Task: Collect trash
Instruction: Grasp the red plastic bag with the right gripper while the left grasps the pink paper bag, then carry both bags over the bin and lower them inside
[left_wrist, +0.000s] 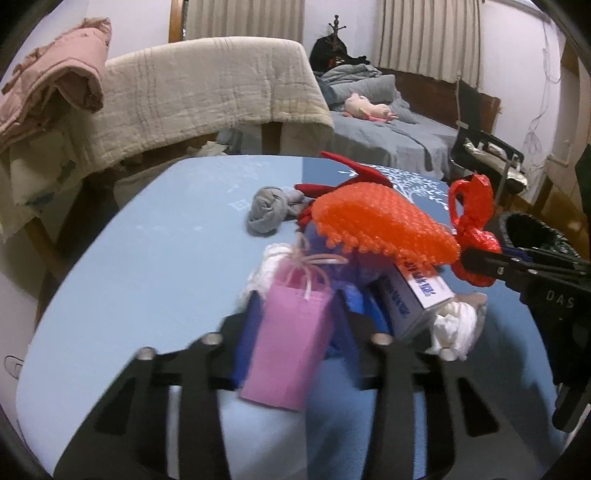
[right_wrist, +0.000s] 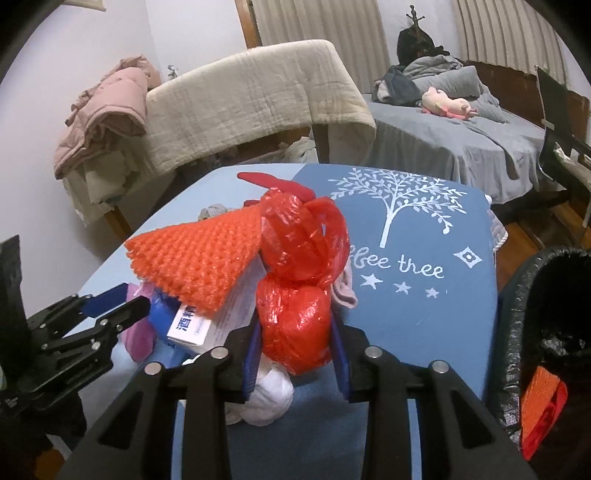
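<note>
A pile of trash lies on the blue-clothed table (left_wrist: 147, 258). My left gripper (left_wrist: 295, 332) is shut on a small pink paper bag (left_wrist: 291, 332), its blue pads pressing both sides. My right gripper (right_wrist: 295, 339) is shut on a knotted red plastic bag (right_wrist: 295, 317). In the left wrist view the right gripper (left_wrist: 480, 262) holds that red bag (left_wrist: 474, 229) at the pile's right. An orange foam net (right_wrist: 199, 258) rests on a white-and-blue box (right_wrist: 192, 326). White tissue (right_wrist: 269, 395) lies under the red bag.
A bin with a black liner (right_wrist: 546, 332) stands at the table's right edge with orange and red trash inside. A grey sock (left_wrist: 269, 214) and red strips (left_wrist: 343, 162) lie behind the pile. A cream-covered sofa (left_wrist: 207, 92) and a bed (right_wrist: 443, 140) stand beyond.
</note>
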